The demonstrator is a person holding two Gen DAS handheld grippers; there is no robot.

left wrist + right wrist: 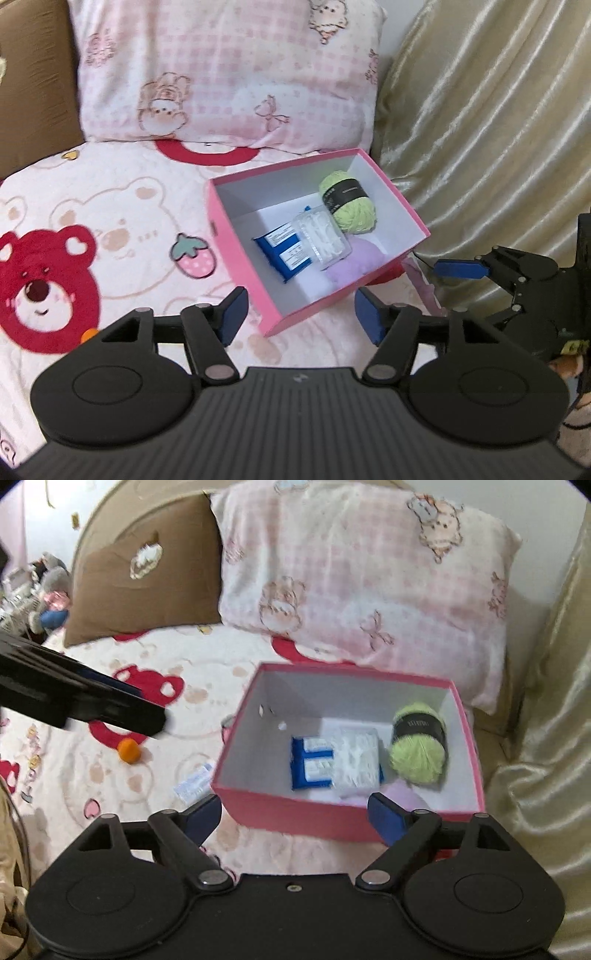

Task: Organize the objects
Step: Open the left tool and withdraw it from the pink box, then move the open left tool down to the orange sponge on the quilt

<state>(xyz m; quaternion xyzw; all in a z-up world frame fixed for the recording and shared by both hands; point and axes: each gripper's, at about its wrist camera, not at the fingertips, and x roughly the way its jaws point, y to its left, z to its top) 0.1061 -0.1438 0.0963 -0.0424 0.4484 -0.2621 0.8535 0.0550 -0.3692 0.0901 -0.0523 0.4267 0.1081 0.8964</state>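
Observation:
An open pink box (pixel 236 258) lies on the bed. Inside it are a green yarn ball (pixel 349 206), a blue packet (pixel 284 254), a clear plastic case (pixel 321 236) and a soft purple thing (pixel 352 266). My left gripper (pixel 301 314) hangs open and empty above the box's near corner. My right gripper (pixel 295 812) is open too, with nothing between its pads, just in front of the box (pixel 314 816). The yarn (pixel 419 744), packet (pixel 310 762) and case (pixel 356 760) also show in the right wrist view.
A small orange ball (pixel 129 750) and a white-blue sachet (pixel 194 782) lie on the bear-print blanket (pixel 110 229) left of the box. A pink pillow (pixel 229 74) and a brown cushion (pixel 147 576) sit behind it. Gold fabric (pixel 480 147) rises at the right.

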